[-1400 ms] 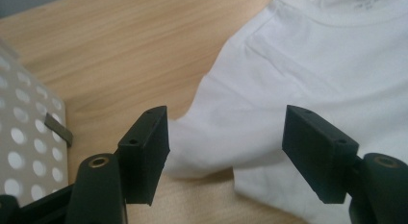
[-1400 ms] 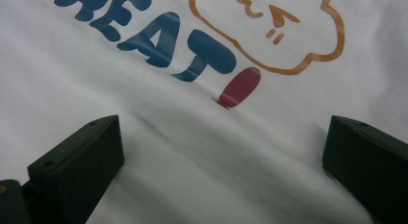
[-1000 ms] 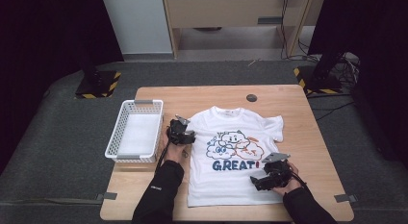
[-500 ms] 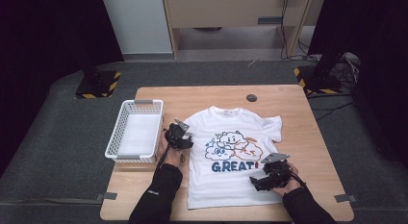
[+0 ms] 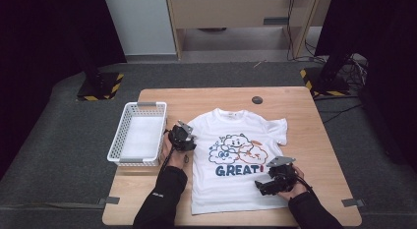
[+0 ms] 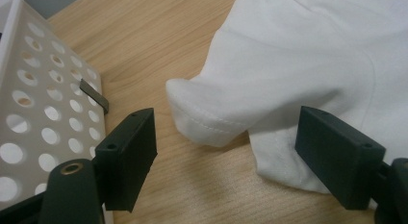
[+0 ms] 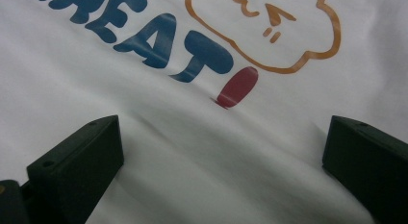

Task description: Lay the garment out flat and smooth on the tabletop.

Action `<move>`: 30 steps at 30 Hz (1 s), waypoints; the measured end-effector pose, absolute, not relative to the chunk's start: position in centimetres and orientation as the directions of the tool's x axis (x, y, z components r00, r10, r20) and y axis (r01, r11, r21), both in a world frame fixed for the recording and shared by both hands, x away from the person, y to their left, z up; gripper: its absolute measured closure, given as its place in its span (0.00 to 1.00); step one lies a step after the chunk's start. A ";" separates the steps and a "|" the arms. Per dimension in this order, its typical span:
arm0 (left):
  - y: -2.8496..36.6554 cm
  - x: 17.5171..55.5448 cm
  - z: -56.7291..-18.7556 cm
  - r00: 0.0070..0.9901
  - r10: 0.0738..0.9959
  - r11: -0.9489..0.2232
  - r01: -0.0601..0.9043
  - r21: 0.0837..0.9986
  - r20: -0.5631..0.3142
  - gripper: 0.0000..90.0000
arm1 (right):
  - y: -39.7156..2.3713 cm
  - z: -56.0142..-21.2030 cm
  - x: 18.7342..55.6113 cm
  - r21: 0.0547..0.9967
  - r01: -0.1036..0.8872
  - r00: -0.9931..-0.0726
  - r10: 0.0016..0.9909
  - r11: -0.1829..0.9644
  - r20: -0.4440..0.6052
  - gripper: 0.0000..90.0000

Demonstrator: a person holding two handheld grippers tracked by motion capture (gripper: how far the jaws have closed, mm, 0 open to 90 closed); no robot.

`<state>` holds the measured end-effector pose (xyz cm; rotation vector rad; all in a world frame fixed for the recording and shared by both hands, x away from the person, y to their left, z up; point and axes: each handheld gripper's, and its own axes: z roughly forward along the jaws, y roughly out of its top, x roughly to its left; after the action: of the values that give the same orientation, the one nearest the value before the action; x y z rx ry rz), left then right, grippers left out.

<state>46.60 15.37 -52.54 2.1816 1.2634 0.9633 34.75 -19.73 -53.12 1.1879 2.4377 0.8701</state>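
With the shirt (image 5: 235,160) laid flat on the worktop (image 5: 295,99), the left tool (image 6: 226,152), its jaws just widened, was released around the sleeve (image 6: 202,116), the right tool (image 7: 221,152) released over the print; a sleeve pinch was judged next.

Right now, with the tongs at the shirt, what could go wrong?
1. The left tongs stand open around the bunched sleeve; they have just been opening. Closing here could pinch only the top fold, so the sleeve may slip out.
2. The basket sits close beside the left tongs; a sideways swing might bump it.
3. The right tongs are open over flat shirt cloth; a grab there might wrinkle the print rather than lift an edge.
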 end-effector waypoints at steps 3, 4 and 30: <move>15.0 46.5 -52.3 0.339 0.885 -0.465 0.591 0.660 0.320 0.23 | -19.7 -53.0 34.8 0.629 0.613 -0.617 0.787 0.479 0.003 0.02; 15.0 46.5 -52.3 0.339 0.885 -0.465 0.591 0.660 0.320 0.23 | -19.7 -53.0 34.8 0.629 0.612 -0.617 0.787 0.479 0.001 0.03; 14.2 39.1 -48.5 0.565 0.825 -0.372 0.571 0.732 -0.021 0.11 | -23.0 -50.9 35.4 0.703 0.620 -0.523 0.852 0.347 0.041 0.02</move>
<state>39.08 14.17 -48.54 2.0878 1.1133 0.4581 35.38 -23.03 -50.92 1.3022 2.2825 0.9698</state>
